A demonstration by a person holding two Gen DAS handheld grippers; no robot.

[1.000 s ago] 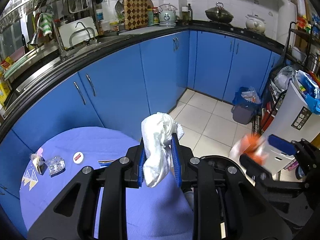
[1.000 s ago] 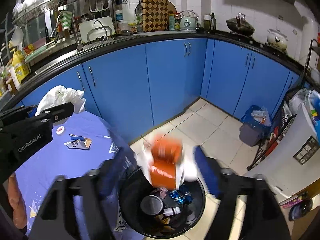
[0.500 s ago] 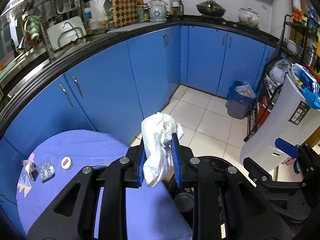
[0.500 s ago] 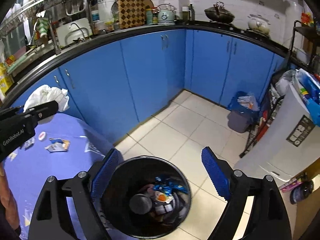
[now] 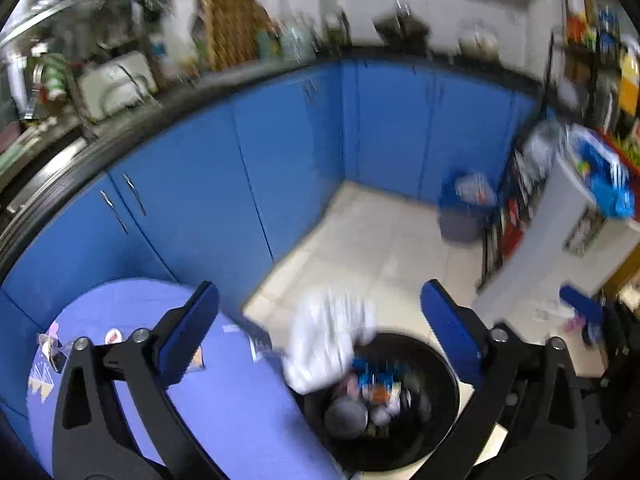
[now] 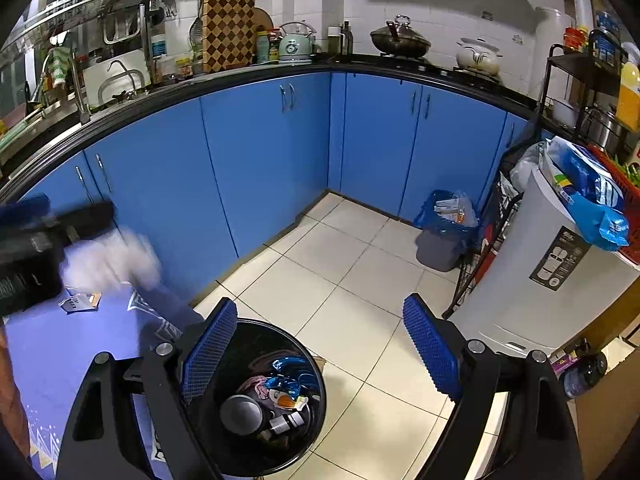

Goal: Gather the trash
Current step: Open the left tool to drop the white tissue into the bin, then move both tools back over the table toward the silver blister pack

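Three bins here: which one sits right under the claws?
The round black bin beside the purple table, open and holding trash. The small bin with the blue bag and the tall white bin stand farther off across the floor.

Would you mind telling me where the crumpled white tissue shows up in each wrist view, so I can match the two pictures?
Left wrist: white tissue, blurred, low centre between the open fingers of the left gripper, at the black bin's near rim.
Right wrist: white tissue, blurred, far left, just below the left gripper.
Shared landmark: the black bin.
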